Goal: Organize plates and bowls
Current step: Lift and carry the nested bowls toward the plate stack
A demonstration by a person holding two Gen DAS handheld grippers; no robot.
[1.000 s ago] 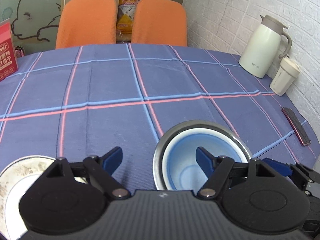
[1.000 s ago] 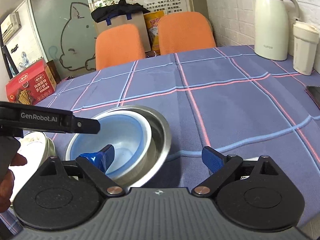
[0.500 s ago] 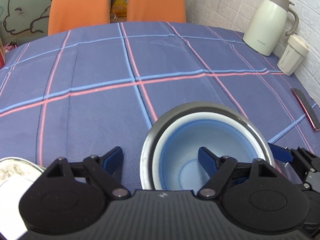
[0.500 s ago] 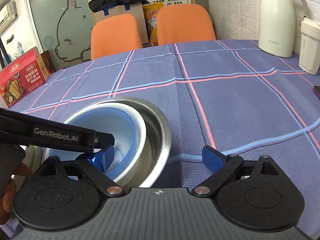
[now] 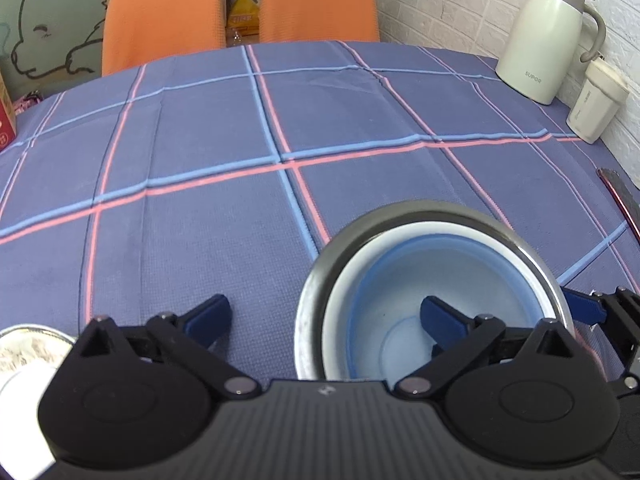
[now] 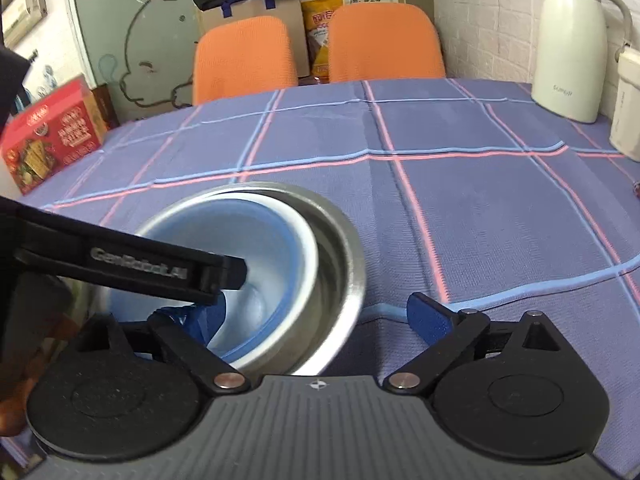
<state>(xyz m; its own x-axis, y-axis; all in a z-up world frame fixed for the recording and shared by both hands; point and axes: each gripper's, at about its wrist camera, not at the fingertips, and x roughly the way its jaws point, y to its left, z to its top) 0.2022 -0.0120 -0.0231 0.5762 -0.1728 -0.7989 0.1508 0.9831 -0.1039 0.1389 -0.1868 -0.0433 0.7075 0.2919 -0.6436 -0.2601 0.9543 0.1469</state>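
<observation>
Since blue bowl (image 5: 432, 300) nests inside steel bowl (image 5: 320, 292), left gripper (image 5: 324, 316) and right gripper (image 6: 316, 316) each straddle opposite rims, jaws wide, gripping nothing.

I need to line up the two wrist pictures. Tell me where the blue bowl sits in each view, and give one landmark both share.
Left wrist: the blue bowl is at lower right, nested inside the steel bowl, with the left gripper's right fingertip over it.
Right wrist: the blue bowl is at lower left of centre, partly hidden by the other gripper's black body.
Shared landmark: the white kettle by the brick wall, at upper right in both.
</observation>
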